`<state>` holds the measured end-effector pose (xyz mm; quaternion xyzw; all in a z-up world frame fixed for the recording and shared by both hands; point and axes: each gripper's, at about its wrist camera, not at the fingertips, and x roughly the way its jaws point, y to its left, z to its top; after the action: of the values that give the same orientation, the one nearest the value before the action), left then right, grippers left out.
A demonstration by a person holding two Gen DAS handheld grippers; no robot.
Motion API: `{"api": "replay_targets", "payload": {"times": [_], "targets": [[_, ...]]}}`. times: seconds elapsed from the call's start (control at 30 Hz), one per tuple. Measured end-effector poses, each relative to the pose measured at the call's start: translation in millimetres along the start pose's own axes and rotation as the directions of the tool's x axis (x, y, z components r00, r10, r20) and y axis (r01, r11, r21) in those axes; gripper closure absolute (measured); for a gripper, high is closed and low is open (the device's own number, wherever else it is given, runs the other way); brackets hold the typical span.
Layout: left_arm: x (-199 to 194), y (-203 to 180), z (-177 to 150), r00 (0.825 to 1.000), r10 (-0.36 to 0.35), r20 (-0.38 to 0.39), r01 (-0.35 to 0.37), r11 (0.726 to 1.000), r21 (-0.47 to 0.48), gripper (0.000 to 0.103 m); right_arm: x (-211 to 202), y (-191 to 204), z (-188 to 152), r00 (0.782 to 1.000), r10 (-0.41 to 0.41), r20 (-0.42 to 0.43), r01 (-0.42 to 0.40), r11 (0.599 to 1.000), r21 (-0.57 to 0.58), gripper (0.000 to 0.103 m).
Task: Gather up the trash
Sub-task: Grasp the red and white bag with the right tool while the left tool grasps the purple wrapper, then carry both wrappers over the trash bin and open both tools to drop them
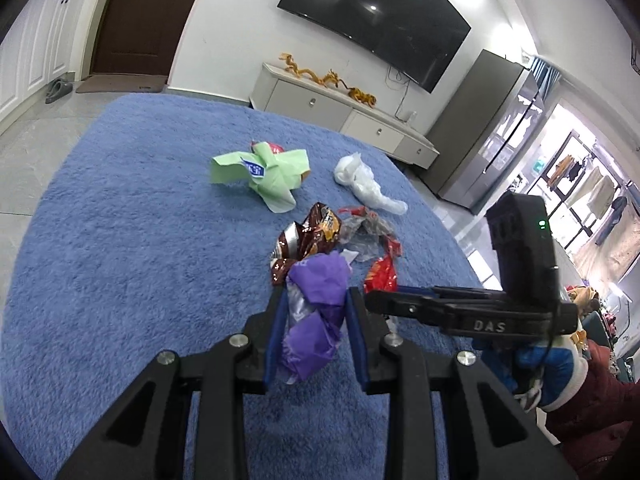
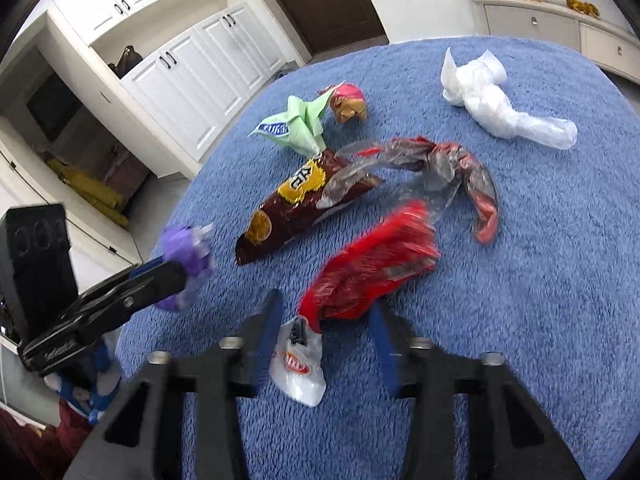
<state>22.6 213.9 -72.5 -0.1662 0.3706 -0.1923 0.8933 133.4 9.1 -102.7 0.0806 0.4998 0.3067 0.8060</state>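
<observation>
A home living room. Indicators: a wall-mounted television (image 1: 376,20) above a low white media cabinet (image 1: 340,116) carrying golden dragon ornaments (image 1: 328,78); a blue pile carpet (image 1: 140,240) on a tiled floor; a dark wooden entrance door (image 1: 140,16); white built-in cupboards (image 2: 192,56); a steel refrigerator (image 1: 488,128); laundry hanging (image 1: 592,188) beyond a window

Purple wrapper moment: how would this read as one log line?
left claw: shut on purple wrapper | right claw: around red wrapper, grip unclear | blue rug: litter remains
</observation>
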Motion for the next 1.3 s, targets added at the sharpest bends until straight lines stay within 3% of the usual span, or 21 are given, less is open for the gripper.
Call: {"api": "replay_targets", "payload": {"times": [0.17,0.33,0.47,0.73,1.03,1.3], "targets": [[-15.2,-10.2,-3.1,1.000,-0.009,0.023,0.009,1.000,0.006,0.075,-12.5,5.8,-5.0,1.000,0.005,0.025,-0.004,1.000,-0.014,0.073],[-12.9,-32.3,-4.3,0.998,-0.060,0.014,0.059,0.998,0.020,0.075,-60.5,8.7,-19.7,0.993,-0.029,0.118,0.031,0.999,-0.021,0.074],[-1.0,-62.1,0.7,0.996,-0.094,-0.010,0.094,0.994,0.060,0.075,-108.5,-9.8,-39.5,0.977,-0.065,0.204,0.058,0.997,0.042,0.075],[16.7,-139.9,14.5,0.984,-0.173,-0.051,0.179,0.969,0.169,0.075,-217.0,-75.5,-83.8,0.901,-0.239,0.363,0.159,0.959,0.236,0.075],[43.3,-219.3,17.3,0.965,-0.225,-0.133,0.253,0.930,0.267,0.075,-294.9,-137.7,-136.1,0.823,-0.350,0.447,0.169,0.903,0.395,0.077],[94.3,-292.8,12.7,0.944,-0.211,-0.254,0.295,0.884,0.362,0.075,-319.7,-197.0,-177.5,0.794,-0.407,0.452,0.144,0.848,0.510,0.077]]}}
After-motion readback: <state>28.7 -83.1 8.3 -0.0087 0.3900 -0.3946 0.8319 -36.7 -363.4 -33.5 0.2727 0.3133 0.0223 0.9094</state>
